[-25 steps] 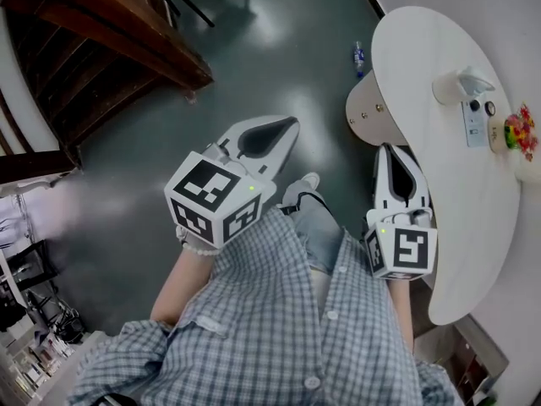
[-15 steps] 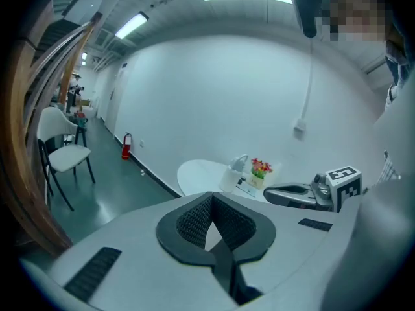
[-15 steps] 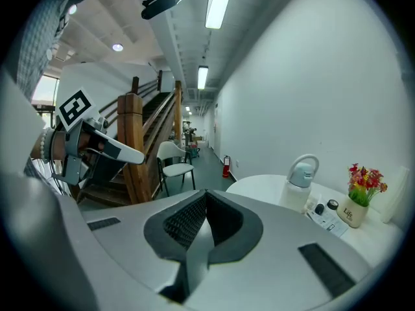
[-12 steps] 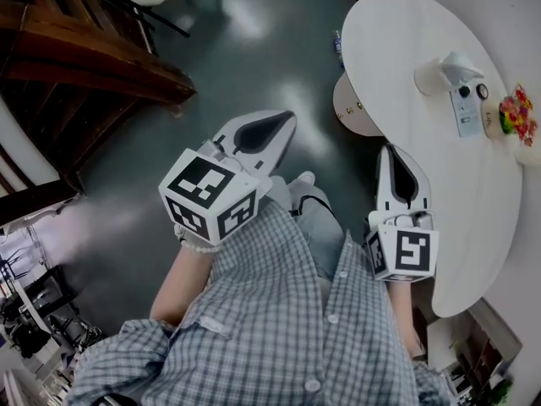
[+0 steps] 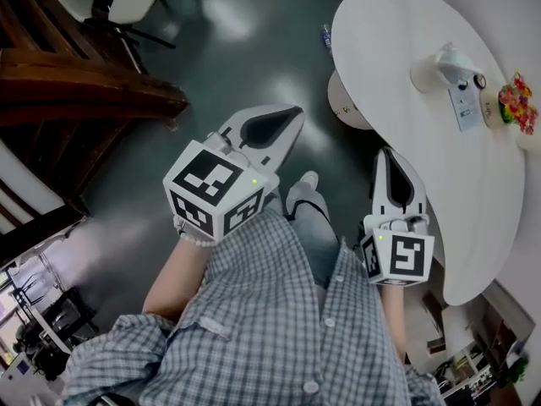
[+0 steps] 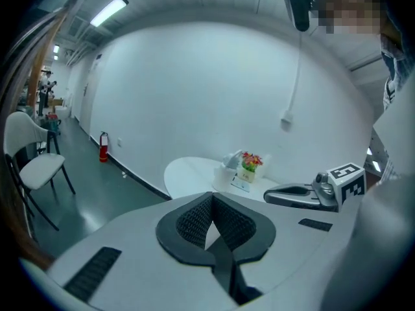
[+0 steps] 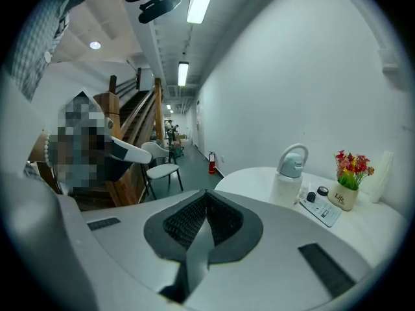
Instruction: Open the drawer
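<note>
A white oval table point(image 5: 406, 134) fills the right of the head view. Under its near-left edge sits a beige rounded unit with small knobs point(image 5: 341, 101); no drawer front shows clearly. My left gripper point(image 5: 290, 114) is held out over the dark floor, left of the table, jaws shut and empty. My right gripper point(image 5: 390, 153) hovers at the table's near edge, also shut with nothing in it. In the left gripper view the shut jaws point(image 6: 211, 197) point at the table point(image 6: 194, 172), with the right gripper point(image 6: 295, 194) at the right.
On the table stand a white jug point(image 7: 289, 174), a flower pot point(image 7: 350, 183) and a flat panel with buttons point(image 7: 321, 210). A white chair point(image 5: 127, 2) and a wooden staircase point(image 5: 76, 91) lie to the left. A fire extinguisher point(image 6: 102, 146) stands by the wall.
In the head view the table and the beige unit have slid left and up, and more of the table shows. Both grippers keep about the same place in view and stay shut.
</note>
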Motion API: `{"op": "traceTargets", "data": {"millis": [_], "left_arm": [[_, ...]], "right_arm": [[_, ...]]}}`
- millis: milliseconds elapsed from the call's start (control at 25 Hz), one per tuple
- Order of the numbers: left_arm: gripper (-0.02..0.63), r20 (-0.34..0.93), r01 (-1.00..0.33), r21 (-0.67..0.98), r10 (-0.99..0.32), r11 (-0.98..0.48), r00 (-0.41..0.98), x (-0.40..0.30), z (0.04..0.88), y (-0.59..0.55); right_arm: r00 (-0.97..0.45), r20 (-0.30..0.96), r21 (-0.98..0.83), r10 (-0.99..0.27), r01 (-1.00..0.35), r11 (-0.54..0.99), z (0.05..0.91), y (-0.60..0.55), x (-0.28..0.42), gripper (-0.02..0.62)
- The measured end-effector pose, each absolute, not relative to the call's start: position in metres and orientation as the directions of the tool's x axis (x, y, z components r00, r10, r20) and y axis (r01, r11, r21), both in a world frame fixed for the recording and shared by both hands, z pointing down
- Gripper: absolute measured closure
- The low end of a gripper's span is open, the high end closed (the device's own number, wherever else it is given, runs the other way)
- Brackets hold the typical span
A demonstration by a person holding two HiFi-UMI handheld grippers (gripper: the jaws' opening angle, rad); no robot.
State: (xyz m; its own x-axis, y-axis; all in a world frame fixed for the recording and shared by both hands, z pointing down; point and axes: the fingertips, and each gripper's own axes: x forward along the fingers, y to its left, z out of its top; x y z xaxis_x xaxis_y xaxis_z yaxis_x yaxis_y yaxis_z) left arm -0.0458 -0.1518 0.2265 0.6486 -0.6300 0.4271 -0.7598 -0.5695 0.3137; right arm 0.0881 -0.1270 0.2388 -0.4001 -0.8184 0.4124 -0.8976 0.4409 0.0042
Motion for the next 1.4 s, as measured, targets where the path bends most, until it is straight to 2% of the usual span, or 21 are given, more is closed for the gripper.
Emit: {"op": "traceTargets", "data": {"millis": [480, 960, 1400], "left_arm": [[0.600, 0.460, -0.704, 0.319, -0.546, -0.635, 0.701, -0.069, 0.271, -0.176], [0.600, 0.484, -0.662, 0.327, -0.483, -0.674, 0.730, -0.072, 0.308, -0.182], [0.600, 0.478, -0.650, 0.270, -0.488, -0.710, 0.731, -0.061, 0.350, -0.199]], "right_arm": [[-0.339, 0.508, -0.003, -0.792, -0.920, 0.392, 0.280, -0.116, 0.059, 0.586], [-0.270, 0.530, -0.008, -0.804, -0.949, 0.314, 0.301, -0.126, 0.049, 0.587], [-0.263, 0.613, -0.003, -0.745, -0.944, 0.331, 0.345, -0.113, 0.048, 0.588]]}}
